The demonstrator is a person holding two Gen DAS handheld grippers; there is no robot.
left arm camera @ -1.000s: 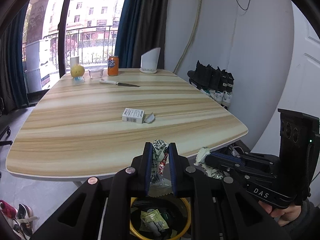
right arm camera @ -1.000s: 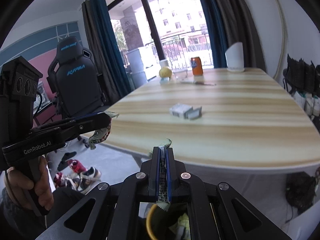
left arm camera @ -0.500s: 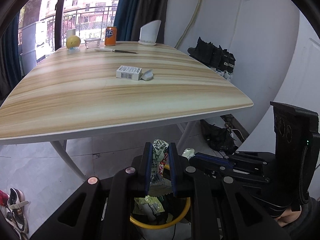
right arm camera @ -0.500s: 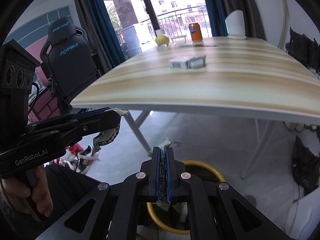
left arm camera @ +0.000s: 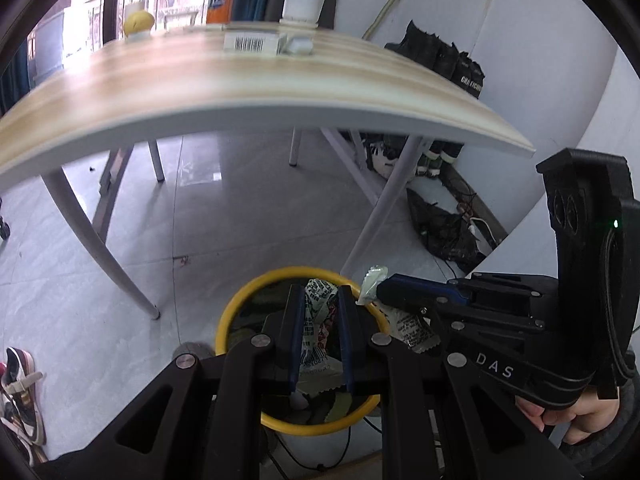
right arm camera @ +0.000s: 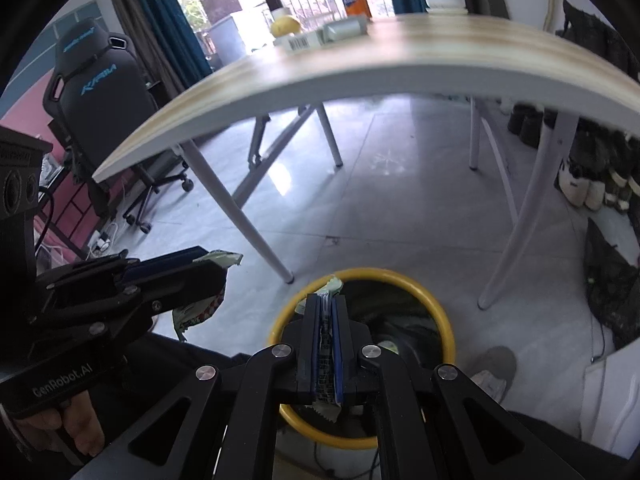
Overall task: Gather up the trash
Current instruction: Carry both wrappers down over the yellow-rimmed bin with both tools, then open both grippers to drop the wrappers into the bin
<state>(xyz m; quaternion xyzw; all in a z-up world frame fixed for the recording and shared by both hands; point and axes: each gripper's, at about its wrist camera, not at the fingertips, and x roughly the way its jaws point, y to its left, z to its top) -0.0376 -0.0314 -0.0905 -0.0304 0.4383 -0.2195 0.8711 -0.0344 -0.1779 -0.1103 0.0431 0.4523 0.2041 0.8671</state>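
My left gripper (left arm camera: 319, 298) is shut on a crumpled printed wrapper (left arm camera: 316, 320) and hangs right above the yellow-rimmed bin (left arm camera: 240, 300) on the floor. My right gripper (right arm camera: 326, 304) is shut on a flat, pale green wrapper (right arm camera: 327, 344), also over the bin (right arm camera: 436, 312), which holds other trash. In the left wrist view the right gripper (left arm camera: 376, 290) comes in from the right with its wrapper (left arm camera: 372, 276). In the right wrist view the left gripper (right arm camera: 212, 266) and its wrapper (right arm camera: 200, 308) show at the left.
The wooden table (left arm camera: 200, 92) arches overhead with a small barcoded box (left arm camera: 250, 43), an orange can (right arm camera: 355, 0), a lemon (left arm camera: 138, 20) and a white holder (left arm camera: 304, 0). Table legs (right arm camera: 240, 216) stand close to the bin. Shoes (right arm camera: 580, 188) line the wall; a gaming chair (right arm camera: 96, 92) is at left.
Both grippers have sunk from table height to below the tabletop, tipping downward, each still holding its wrapper. The bin has come much closer beneath them.
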